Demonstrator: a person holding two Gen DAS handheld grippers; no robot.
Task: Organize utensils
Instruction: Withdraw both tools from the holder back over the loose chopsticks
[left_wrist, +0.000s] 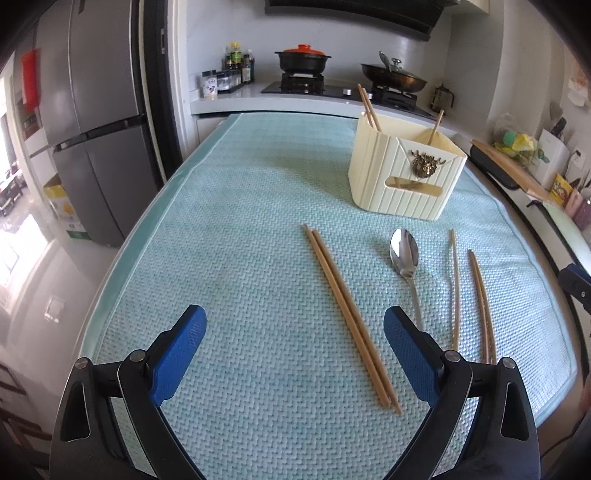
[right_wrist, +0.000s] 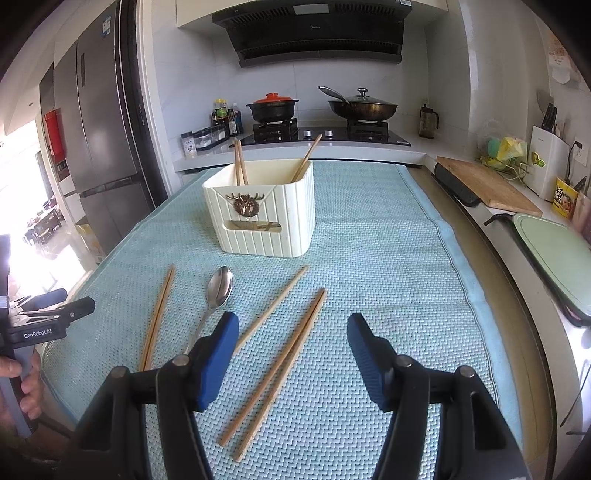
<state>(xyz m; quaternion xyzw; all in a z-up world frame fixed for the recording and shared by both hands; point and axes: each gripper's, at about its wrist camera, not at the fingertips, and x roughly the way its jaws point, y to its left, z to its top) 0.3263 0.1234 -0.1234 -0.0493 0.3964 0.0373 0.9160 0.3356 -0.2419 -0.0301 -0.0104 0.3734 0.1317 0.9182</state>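
Right wrist view shows your right gripper (right_wrist: 291, 354) jaws apart and empty over the chopstick pair (right_wrist: 277, 373) on the worktop: light, stiff, slippery, so pinch both mid-length.

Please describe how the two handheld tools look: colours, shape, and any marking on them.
Both the left tool and the right tool have black linkage frames with silver pivot pins and two blue textured pads. The right wrist view shows white lettering "GenRobot.AI" on the left tool's black body.

Mat (right_wrist: 369, 258) right side clear; holder (right_wrist: 264, 210) blocks centre.
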